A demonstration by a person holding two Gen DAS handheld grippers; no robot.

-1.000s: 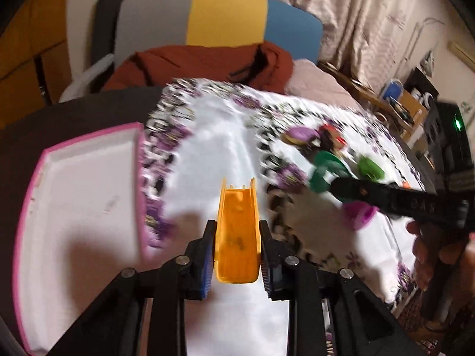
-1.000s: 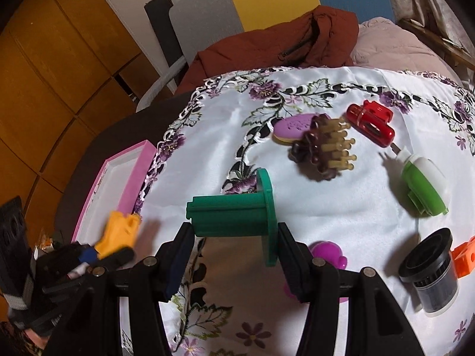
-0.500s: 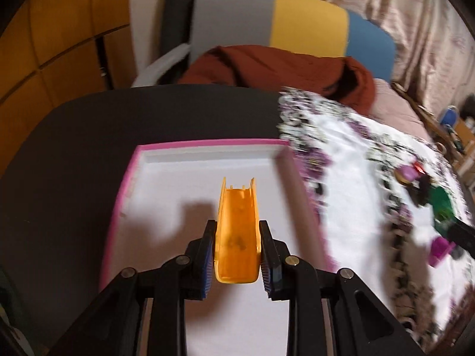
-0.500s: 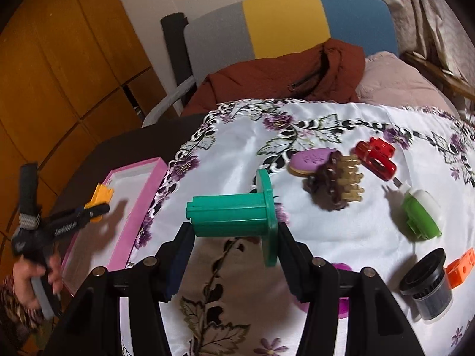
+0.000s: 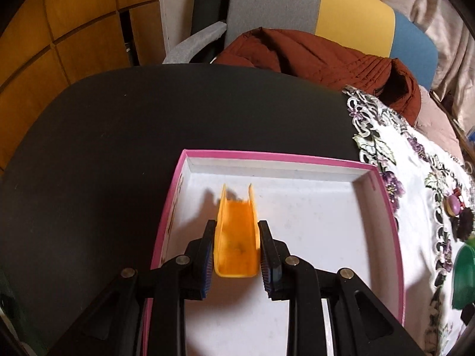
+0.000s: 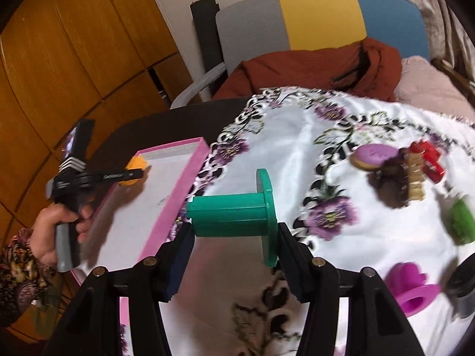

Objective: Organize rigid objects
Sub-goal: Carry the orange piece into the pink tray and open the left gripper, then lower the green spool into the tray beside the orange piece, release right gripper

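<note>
Orange clip (image 5: 236, 237) is pinched in the left gripper (image 5: 236, 247), held over the pink tray (image 5: 383, 184). Green spool (image 6: 237, 212) is clamped in the right gripper (image 6: 234, 249), above the cloth (image 6: 297, 136) beside the tray. Risk: if released high, the clip could bounce out over the low rim.
</note>
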